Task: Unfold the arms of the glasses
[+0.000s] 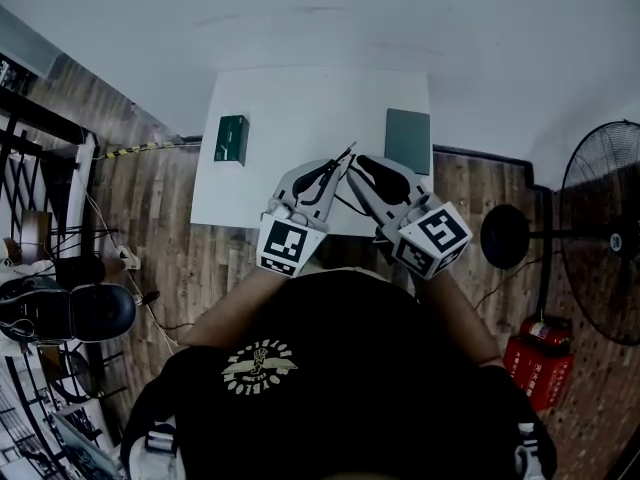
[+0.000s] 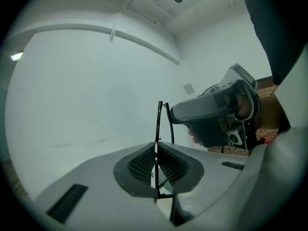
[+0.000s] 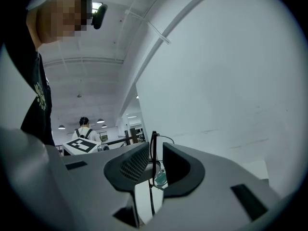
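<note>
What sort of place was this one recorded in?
Probably an indoor workroom or lab rather than a home: a small white table against a bare white wall on a wood-plank floor, a large standing fan beside it, and what look like red fire extinguishers.

Both forearms reach forward, with the grippers angled in tip to tip. The left gripper is clamped on the glasses. The right gripper points level, its jaws slightly apart.
</note>
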Demonstrator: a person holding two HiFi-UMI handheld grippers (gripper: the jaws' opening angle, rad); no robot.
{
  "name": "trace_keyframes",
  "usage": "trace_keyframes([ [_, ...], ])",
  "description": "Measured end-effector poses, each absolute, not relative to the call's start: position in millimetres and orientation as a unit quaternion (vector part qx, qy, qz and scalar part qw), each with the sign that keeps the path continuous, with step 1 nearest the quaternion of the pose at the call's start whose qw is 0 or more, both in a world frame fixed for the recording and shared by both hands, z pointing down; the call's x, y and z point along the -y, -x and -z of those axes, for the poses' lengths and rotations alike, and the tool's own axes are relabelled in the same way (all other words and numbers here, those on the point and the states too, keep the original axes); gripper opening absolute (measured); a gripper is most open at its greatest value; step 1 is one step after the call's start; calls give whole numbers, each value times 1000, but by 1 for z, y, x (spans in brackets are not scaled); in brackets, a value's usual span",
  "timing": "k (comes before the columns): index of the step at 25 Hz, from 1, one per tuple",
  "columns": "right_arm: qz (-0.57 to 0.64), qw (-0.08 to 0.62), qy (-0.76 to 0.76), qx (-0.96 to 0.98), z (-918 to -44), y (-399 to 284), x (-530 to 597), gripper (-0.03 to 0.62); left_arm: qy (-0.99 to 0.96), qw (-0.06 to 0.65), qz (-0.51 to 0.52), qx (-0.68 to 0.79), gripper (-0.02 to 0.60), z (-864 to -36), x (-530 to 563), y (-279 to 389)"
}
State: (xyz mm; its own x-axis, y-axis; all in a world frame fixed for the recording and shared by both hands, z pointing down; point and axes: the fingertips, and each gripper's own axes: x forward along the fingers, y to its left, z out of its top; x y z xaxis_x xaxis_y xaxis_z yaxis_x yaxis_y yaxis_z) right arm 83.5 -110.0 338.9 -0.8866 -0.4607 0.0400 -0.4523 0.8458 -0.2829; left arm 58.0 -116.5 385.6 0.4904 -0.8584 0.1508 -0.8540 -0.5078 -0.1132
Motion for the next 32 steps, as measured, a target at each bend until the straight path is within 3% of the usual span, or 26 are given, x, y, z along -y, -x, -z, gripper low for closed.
trace_keyframes([
  [4,159,7,236,-959,-347,-82,108,70,864,24,123,-487,20,-392,112,-62],
  [8,165,0,233,-958,-356,-82,101,21,862,27,150,-483,20,-398,105,-61],
  [19,202,-31,230,-951,-382,-93,116,20,880,46,235,-410,21,-423,118,-69],
  [32,219,-120,177,-952,-412,-113,103,21,880,79,306,-354,21,-445,109,-81],
])
